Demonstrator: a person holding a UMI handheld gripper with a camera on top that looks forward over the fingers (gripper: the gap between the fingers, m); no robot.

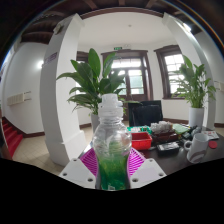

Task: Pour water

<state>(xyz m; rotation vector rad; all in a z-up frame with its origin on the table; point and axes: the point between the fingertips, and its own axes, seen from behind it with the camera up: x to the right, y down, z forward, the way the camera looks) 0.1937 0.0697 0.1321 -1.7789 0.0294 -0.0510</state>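
**First onlooker:** A clear plastic water bottle point(112, 145), white cap on, stands upright at dead centre, its lower body pinched between the magenta pads point(90, 161) of the hand-held gripper point(113, 172). Both fingers appear pressed against its sides, with green showing through the lower half.

**Second onlooker:** And where would the water go? I can't pick out a cup with any certainty.

**First onlooker:** Nor can I. At about three o'clock from the bottle sits a cluttered table point(172, 150): a red bowl point(141, 141), a dark screen point(146, 112) behind it, a white object point(203, 147) at the far end that I can't identify. Leafy plants stand at eleven o'clock point(92, 78) and two o'clock point(195, 82), against the windows point(130, 74).

**Second onlooker:** So what could go wrong?

**First onlooker:** My judgement: the cap looks to be on, so tilting now would pour nothing. Thin plastic gives under a squeeze; grip harder and, once uncapped, water could jump out early. Grip too lightly and the bottle may swivel between the pads as it tips.

**Second onlooker:** And the clutter?

**First onlooker:** A wide swing toward three o'clock risks knocking the bowl or splashing that screen.
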